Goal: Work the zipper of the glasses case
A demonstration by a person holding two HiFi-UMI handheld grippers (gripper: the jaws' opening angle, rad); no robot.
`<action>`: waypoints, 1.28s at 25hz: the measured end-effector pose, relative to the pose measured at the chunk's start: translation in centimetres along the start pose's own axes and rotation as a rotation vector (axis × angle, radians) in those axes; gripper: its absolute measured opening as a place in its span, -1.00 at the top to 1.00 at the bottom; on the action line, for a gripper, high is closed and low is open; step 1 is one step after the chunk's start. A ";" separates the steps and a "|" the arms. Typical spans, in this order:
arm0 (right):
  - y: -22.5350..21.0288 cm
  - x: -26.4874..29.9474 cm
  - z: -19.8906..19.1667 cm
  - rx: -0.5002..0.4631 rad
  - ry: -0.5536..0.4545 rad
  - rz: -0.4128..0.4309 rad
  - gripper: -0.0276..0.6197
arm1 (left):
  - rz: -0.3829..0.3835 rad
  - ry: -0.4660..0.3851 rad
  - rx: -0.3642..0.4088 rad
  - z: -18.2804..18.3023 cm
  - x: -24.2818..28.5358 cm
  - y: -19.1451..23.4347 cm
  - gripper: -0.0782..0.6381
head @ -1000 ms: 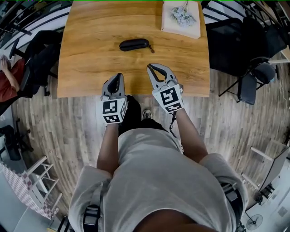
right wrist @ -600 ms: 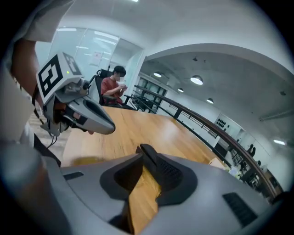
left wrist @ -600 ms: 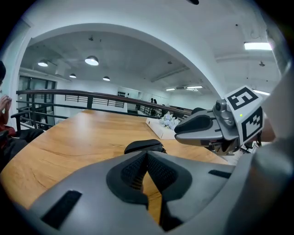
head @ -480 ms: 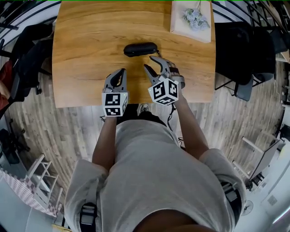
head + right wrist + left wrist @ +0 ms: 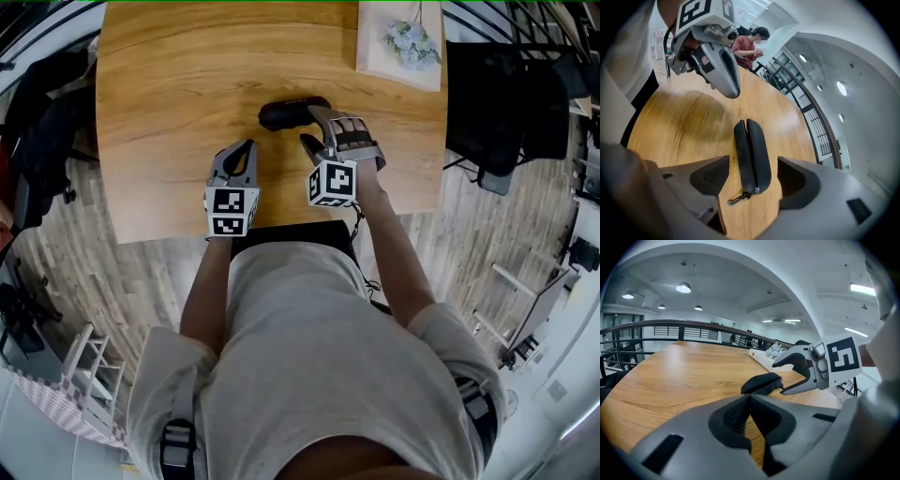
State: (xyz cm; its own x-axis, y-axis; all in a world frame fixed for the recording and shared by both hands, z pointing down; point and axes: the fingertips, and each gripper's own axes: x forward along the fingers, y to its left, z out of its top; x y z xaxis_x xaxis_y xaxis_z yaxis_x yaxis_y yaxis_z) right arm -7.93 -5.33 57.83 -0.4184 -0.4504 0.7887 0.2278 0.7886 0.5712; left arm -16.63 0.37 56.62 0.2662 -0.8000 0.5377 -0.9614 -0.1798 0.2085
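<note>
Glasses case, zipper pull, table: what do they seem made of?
Glasses case: matte black, likely fabric or faux leather over a stiff shell; no glare. Zipper pull: seemingly metal, dull glint. Table: wood or wood-look laminate; visible grain, slight sheen.

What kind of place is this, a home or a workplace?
Probably a workplace, such as an open office or a studio. It has a large wooden table with black chairs beside it, round ceiling lamps, and a dark metal railing behind the table.
</note>
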 end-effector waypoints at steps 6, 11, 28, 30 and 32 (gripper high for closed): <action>0.2 2.4 -0.2 -0.064 0.002 0.046 -0.08 | 0.032 0.023 0.002 -0.4 0.4 0.5 0.72; 0.7 4.1 -0.6 -0.132 0.011 0.095 -0.08 | 0.073 0.023 -0.021 -0.2 0.1 0.8 0.72; -0.9 2.9 -0.3 -0.152 -0.062 0.085 0.06 | 0.102 0.009 0.059 2.0 -0.4 1.2 0.72; -1.4 2.1 -0.2 -0.121 -0.074 0.082 0.07 | 0.084 0.003 0.130 3.2 -0.5 1.2 0.71; -1.9 1.3 -0.3 -0.103 -0.084 0.082 0.08 | 0.042 0.003 0.213 4.6 -0.4 0.9 0.71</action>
State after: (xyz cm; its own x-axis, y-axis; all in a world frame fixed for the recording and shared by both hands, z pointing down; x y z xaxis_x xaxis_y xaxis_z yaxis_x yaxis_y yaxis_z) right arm -8.68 -7.58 57.84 -0.4663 -0.3462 0.8141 0.3515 0.7720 0.5296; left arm -17.95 -2.07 52.84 0.2255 -0.8079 0.5445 -0.9647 -0.2632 0.0090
